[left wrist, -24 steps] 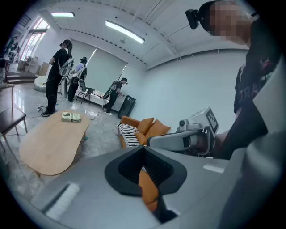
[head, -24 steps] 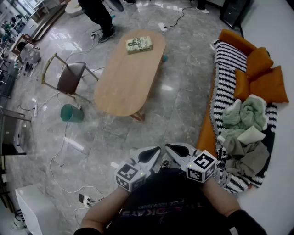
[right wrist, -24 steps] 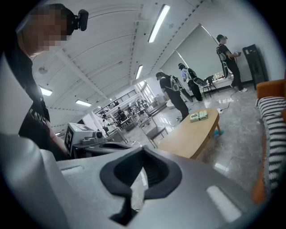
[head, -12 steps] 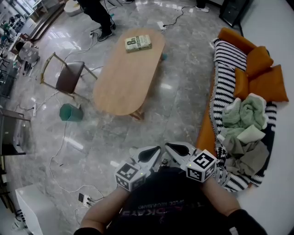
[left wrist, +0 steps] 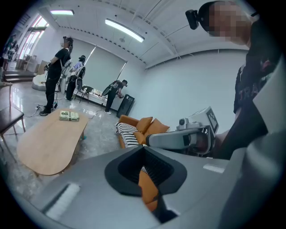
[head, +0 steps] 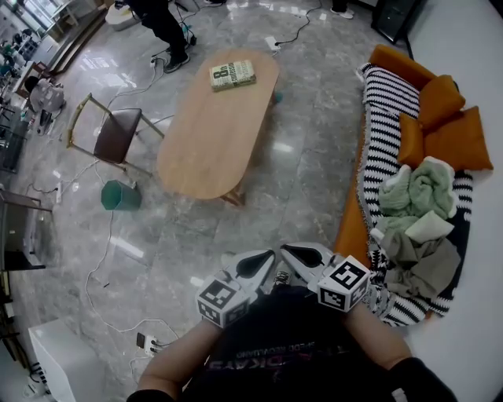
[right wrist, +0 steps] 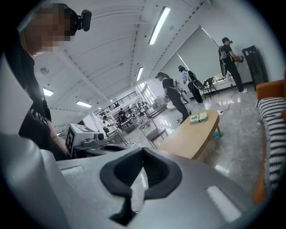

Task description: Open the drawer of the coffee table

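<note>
Both grippers are tucked in close to the wearer's chest, and neither is doing any work: the left gripper (head: 259, 264) has its jaws pressed together on nothing, and the right gripper (head: 295, 253) is the same, closed and empty. The coffee table (head: 212, 129) stands well apart from them across the glossy floor, oval wooden top, with a book (head: 233, 74) lying near its far end. The drawer itself shows in no view, so which side it opens from is anyone's guess, and that's the first risk: walk up on the wrong side and there's no front to grab. Second, those jaws have to part before they meet any handle, or they'll just bump it. Third, loose cables (head: 110, 251) trail over the floor to the left, leading to a power strip (head: 145, 341), an easy trip on the way in. I'd also judge that a hard tug could drag the whole table on that slick stone and send the book sliding, and a person (head: 161, 23) stands just past the far end. As for containers: the drawer's contents are unseen, and the small green bin (head: 120, 195) beside the chair (head: 116, 135) hides its inside from here.
</note>
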The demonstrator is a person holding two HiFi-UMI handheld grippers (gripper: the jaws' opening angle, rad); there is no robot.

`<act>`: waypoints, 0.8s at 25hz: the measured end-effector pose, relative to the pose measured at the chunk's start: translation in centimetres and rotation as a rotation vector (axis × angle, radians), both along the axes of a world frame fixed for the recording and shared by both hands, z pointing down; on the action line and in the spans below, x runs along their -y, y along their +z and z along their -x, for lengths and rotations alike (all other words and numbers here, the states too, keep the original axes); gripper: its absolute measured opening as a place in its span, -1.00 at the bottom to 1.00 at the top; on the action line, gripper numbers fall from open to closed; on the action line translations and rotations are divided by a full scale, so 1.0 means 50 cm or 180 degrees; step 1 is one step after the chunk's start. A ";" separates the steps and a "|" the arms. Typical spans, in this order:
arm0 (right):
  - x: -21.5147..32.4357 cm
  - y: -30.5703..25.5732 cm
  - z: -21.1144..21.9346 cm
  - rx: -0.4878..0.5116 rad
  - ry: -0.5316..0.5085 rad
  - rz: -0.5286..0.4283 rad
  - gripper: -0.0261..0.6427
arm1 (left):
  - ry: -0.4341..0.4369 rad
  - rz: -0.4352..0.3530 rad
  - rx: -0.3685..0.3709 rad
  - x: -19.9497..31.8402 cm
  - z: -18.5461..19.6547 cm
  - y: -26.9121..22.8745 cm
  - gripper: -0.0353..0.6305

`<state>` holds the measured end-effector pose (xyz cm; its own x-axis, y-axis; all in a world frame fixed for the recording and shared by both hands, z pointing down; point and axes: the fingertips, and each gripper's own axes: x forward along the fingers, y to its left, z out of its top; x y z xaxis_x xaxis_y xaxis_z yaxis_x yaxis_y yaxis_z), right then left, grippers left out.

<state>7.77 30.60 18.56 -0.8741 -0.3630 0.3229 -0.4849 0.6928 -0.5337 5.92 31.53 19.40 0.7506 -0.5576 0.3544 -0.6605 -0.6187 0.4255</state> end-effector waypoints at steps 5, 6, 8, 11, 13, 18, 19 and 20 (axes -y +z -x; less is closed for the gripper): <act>0.005 -0.004 -0.008 0.0016 0.0021 -0.0010 -0.92 | 0.0011 -0.0012 0.0014 0.004 -0.006 -0.004 -0.89; 0.005 -0.005 -0.011 0.0017 0.0022 -0.0015 -0.92 | 0.0011 -0.0014 0.0014 0.005 -0.008 -0.006 -0.89; 0.005 -0.007 -0.018 0.0022 0.0025 -0.0029 -0.92 | 0.0020 -0.0023 0.0019 0.005 -0.016 -0.007 -0.89; 0.006 -0.011 -0.036 0.0034 0.0046 -0.0057 -0.92 | 0.0056 -0.0050 0.0035 0.007 -0.035 -0.009 -0.89; 0.007 -0.014 -0.050 0.0038 0.0062 -0.0080 -0.92 | 0.0065 -0.0064 0.0040 0.008 -0.047 -0.014 -0.89; 0.006 -0.026 -0.083 0.0031 0.0059 -0.0155 -0.92 | 0.0081 -0.0090 0.0049 0.004 -0.081 -0.026 -0.89; 0.007 -0.029 -0.088 0.0039 0.0061 -0.0171 -0.92 | 0.0086 -0.0096 0.0051 0.004 -0.086 -0.028 -0.89; 0.008 -0.032 -0.092 0.0048 0.0066 -0.0185 -0.92 | 0.0089 -0.0100 0.0050 0.004 -0.090 -0.029 -0.89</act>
<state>12.37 30.22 16.93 -0.8709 -0.3987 0.2874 -0.4915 0.7129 -0.5002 10.44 31.32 17.94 0.7606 -0.5475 0.3491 -0.6492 -0.6499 0.3953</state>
